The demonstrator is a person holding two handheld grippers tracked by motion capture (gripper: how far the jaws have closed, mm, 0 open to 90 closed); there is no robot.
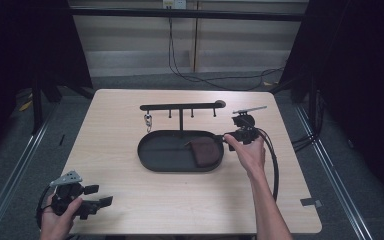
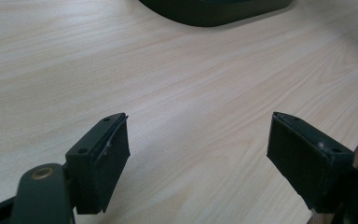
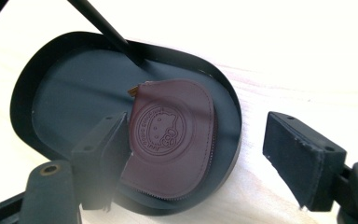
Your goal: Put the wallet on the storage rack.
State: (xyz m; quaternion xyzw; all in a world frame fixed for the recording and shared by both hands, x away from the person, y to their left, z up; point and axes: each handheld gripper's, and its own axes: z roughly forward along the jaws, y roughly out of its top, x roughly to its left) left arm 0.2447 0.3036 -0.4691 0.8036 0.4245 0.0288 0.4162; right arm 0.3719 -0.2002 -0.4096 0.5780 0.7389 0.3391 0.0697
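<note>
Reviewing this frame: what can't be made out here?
- Pouch: its lower-left corner, hidden by one pad of the right tongs, right gripper view.
- Small item on the rack: too small to identify, high view.
- Tray: cut off by the top edge, left gripper view.

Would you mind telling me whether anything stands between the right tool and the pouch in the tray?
Nothing visible does. The right tool is open just over the tray rim, and the pouch lies flat between its jaws' line of sight. The stand's post rises behind the pouch, out of the way.
</note>
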